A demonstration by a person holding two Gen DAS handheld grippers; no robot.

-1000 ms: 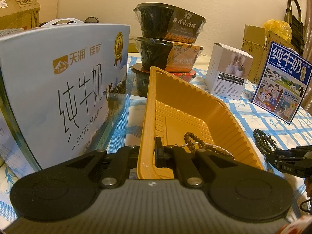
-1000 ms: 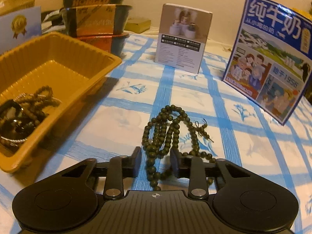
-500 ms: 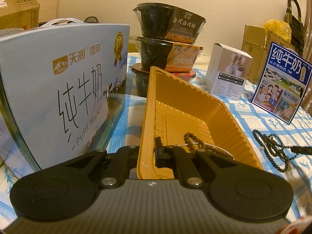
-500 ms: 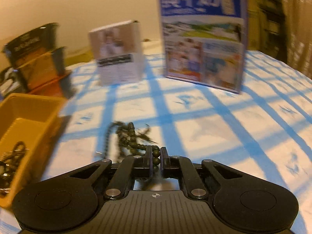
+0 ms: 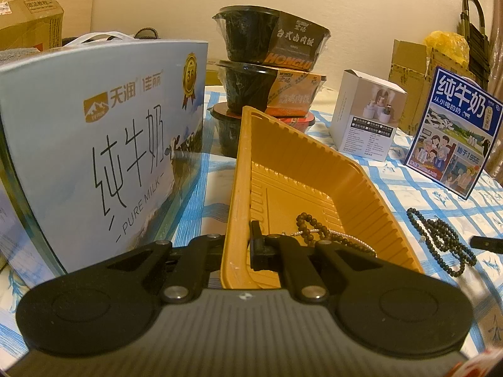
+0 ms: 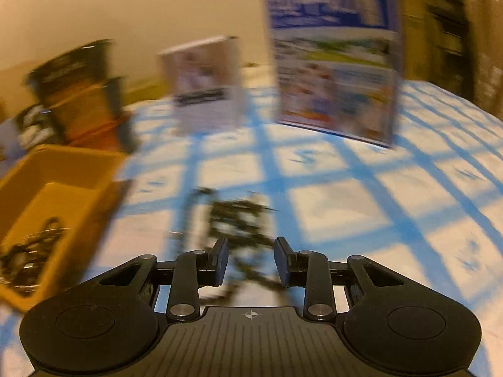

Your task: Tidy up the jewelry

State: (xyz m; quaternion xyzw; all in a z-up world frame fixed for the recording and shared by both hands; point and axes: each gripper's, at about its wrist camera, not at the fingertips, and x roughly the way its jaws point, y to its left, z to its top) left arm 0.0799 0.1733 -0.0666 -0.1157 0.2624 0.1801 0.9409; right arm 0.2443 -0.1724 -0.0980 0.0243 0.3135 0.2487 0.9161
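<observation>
- The dark bead necklace (image 6: pixel 239 220) was seen lying loose on the checked tablecloth (image 6: pixel 345 213), straight ahead of and partly under the right gripper (image 6: pixel 251 262); through the blur, its strands seemed to run away from the fingertips, roughly along the pointing line.
- The right gripper's jaws had just been opening; a moderate gap was shown, with beads visible between the pads but not pressed by them, so the necklace was judged released or slipped.
- To that gripper's left, near but apart, the yellow tray (image 6: pixel 63 169) was found, with other beads already in it.
- The right gripper was judged the nearer one by far; a fresh grasp, then a carry leftward over the tray rim, was expected.
- The left gripper (image 5: pixel 243 245) was closed on the near wall of the yellow tray (image 5: pixel 314 169), angled downward, steadying it; brown beads (image 5: pixel 309 226) lay just beyond its fingers.
- From the left gripper, the necklace (image 5: pixel 440 238) lay well off to the right, outside the tray.
</observation>
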